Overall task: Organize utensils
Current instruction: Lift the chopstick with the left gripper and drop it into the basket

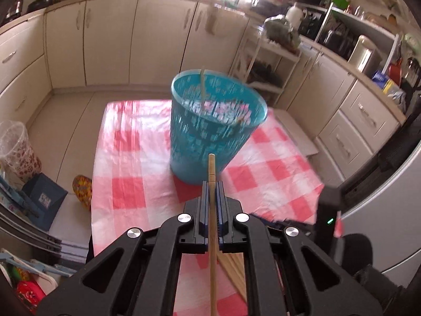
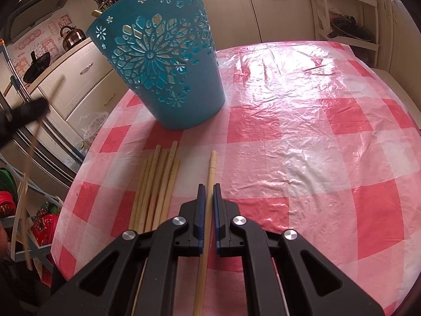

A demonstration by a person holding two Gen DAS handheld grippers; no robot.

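A blue cut-out basket [image 1: 215, 131] stands on the table with the red-and-white checked cloth [image 1: 126, 158]; one chopstick [image 1: 202, 84] leans inside it. My left gripper [image 1: 211, 184] is shut on a wooden chopstick [image 1: 211, 166], held in the air in front of the basket. In the right wrist view the basket [image 2: 163, 60] is at the upper left. My right gripper [image 2: 208, 187] is shut on a single chopstick [image 2: 211, 168] low over the cloth. Just to its left lies a bundle of several chopsticks [image 2: 158, 184]. The left gripper [image 2: 29, 110] shows blurred at the left edge.
Cream kitchen cabinets [image 1: 110, 39] run along the far wall and the right side. A white shelf rack [image 1: 265, 65] stands beyond the table. A clear plastic bin [image 1: 15, 147] and a bag sit on the floor at the left. A kettle [image 2: 72, 36] stands on the counter.
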